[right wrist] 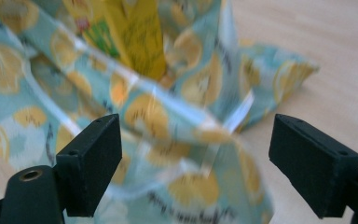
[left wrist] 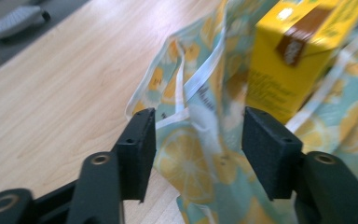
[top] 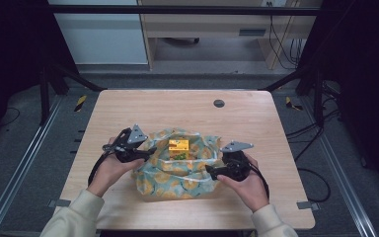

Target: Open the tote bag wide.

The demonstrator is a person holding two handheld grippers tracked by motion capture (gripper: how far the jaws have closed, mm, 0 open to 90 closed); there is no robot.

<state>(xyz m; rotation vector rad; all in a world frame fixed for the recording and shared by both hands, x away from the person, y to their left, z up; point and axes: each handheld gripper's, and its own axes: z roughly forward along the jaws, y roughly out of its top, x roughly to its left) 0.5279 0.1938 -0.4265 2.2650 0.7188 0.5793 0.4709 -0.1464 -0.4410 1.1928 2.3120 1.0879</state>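
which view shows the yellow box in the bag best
The left gripper view: the yellow box is close and fairly sharp, standing in the lemon-print bag. The high view shows it small, the right gripper view blurred.

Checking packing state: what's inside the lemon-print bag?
A yellow carton stands inside the lemon-print bag, its top showing through the open mouth. Its lower part, and anything beneath or beside it, is covered by the fabric.

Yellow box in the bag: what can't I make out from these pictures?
- Box lower part: high view, hidden by the bag.
- Box print: left gripper view, top cut off by the edge; right gripper view, blurred.
- Bag's far side: high view, hidden by its own folds.
- Left gripper and right gripper: open, bag rim between the jaws, contact unclear.
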